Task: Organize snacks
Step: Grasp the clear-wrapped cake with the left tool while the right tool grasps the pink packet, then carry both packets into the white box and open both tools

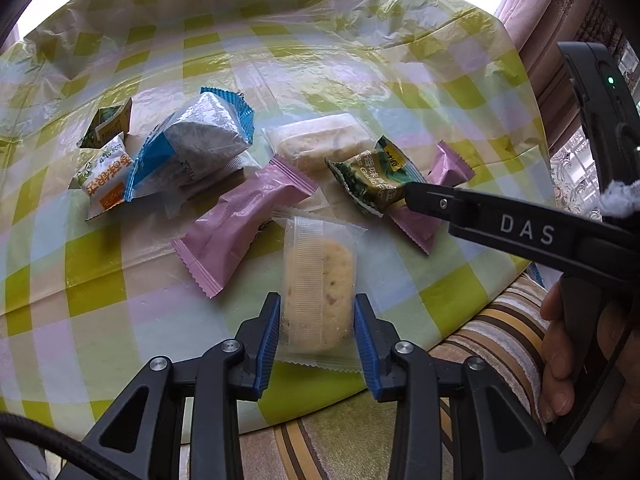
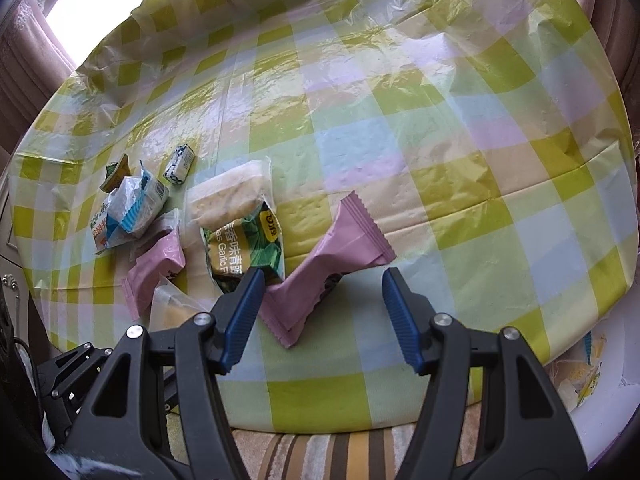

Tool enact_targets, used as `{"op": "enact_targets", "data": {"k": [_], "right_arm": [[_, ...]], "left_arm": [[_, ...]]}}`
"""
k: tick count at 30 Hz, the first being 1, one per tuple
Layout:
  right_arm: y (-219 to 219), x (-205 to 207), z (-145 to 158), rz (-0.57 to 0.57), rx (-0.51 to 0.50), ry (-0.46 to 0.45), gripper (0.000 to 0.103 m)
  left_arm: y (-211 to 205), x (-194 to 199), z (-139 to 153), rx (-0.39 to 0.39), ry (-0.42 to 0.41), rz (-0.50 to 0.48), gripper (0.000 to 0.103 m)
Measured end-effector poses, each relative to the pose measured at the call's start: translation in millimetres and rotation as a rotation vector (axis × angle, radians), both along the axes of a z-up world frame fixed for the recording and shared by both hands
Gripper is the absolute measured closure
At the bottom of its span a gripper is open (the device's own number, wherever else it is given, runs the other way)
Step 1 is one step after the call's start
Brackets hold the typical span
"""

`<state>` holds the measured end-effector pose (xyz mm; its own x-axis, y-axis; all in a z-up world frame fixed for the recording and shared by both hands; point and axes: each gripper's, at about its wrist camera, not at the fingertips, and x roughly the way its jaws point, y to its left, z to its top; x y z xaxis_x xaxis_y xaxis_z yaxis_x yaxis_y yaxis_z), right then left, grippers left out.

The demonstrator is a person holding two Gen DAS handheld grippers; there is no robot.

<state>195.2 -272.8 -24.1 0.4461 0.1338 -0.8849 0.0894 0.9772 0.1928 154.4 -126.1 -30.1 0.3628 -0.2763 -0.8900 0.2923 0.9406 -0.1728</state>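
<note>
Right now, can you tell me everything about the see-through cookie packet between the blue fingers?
The clear cookie packet is crinkly see-through plastic with zigzag ends and a ribbed seam down its middle. Inside sits one pale, speckled oval biscuit. It lies flat on the checked tablecloth near the table's edge, lengthwise between the left gripper, whose blue pads press its two long sides. Its far end lies close to a pink packet.

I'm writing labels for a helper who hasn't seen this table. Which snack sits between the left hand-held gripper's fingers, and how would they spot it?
On the checked tablecloth, at its near edge, lies a clear-wrapped biscuit between the left hand-held gripper pads. Unlike the pink packets beside it, its wrapper is see-through, showing a pale speckled biscuit.
</note>
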Motion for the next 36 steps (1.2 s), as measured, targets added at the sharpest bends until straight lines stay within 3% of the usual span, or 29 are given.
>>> {"op": "enact_targets", "data": {"k": [9, 16, 22, 24, 26, 36], "right_arm": [[-27.3, -14.9, -1.8, -0.085, -0.039, 0.030, 0.038], [-26.7, -7.2, -0.2, -0.082, -0.069, 0.017, 0.038], [-29.2, 2.4, -3.5, -0.086, -0.047, 0.007, 0.056], [-30.6, 2.9, -3.9, -0.089, -0.043, 0.004, 0.073], [-31.5, 2.5, -4.9, -0.084, -0.030, 0.002, 0.080], [-35.4, -26.6, 11.3, -0.062, 0.006, -0.045, 0.082]], "left_arm": [[2.0, -2.0, 2.0, -0.021, -0.005, 0.001, 0.066], [3.2, -4.6, 5.2, -0.036, -0.018, -0.005, 0.066], [1.1, -6.3, 8.3, -0.041, -0.027, -0.012, 0.066], [1.0, -6.4, 8.8, -0.043, -0.029, -0.012, 0.066], [0.4, -6.0, 9.4, -0.045, -0.030, -0.012, 0.066], [-2.7, -8.9, 25.5, -0.026, -0.084, -0.016, 0.066]]}}
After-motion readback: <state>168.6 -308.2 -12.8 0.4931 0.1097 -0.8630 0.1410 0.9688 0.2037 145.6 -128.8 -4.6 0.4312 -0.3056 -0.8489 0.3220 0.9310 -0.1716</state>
